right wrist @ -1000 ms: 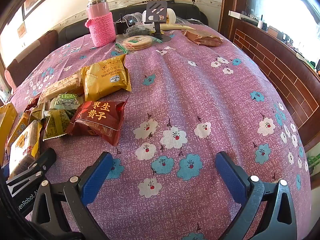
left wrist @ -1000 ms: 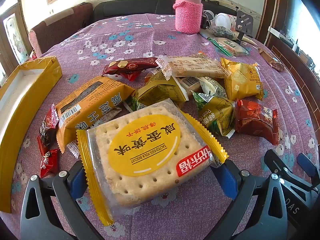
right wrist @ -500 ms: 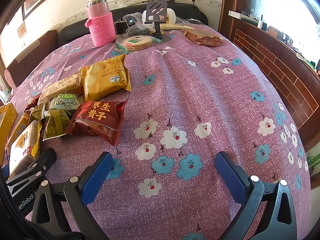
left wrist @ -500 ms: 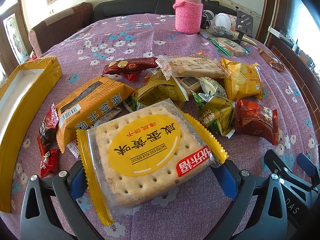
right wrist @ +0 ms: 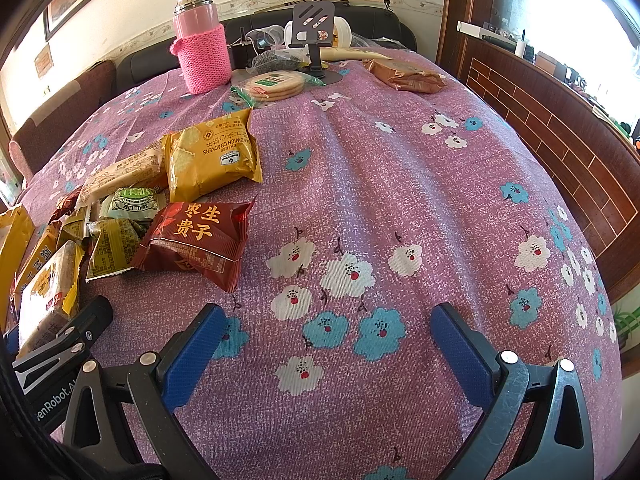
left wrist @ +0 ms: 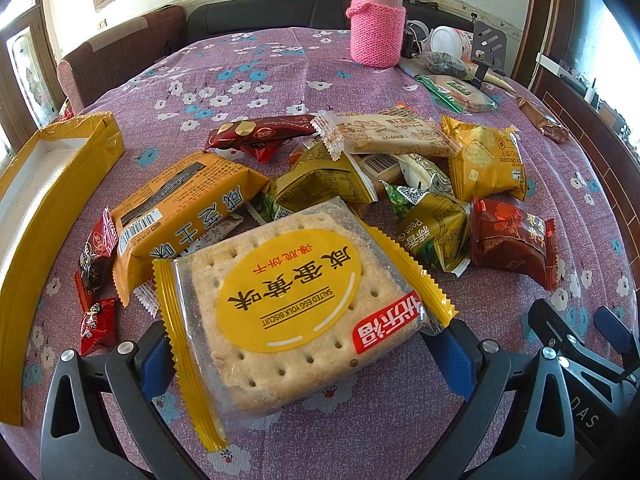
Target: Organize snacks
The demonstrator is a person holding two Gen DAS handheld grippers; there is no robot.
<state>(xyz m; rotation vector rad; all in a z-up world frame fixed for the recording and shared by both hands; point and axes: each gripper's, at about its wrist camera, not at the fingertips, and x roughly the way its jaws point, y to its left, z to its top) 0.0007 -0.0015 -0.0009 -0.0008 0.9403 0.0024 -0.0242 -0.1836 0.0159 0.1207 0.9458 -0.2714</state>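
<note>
My left gripper is shut on a salted egg yolk biscuit pack with a yellow label, its blue pads pressing the pack's two sides just above the purple flowered tablecloth. Behind it lies a heap of snacks: an orange cracker pack, a dark red bar, a yellow sandwich-cracker pack and a dark red date pack. An open yellow box lies at the left. My right gripper is open and empty over bare cloth, right of the date pack.
A pink flask in a knitted sleeve stands at the back. Near it are a black phone stand, a round cracker pack and a brown pack. Small red candies lie by the box. A wooden wall panel runs along the right.
</note>
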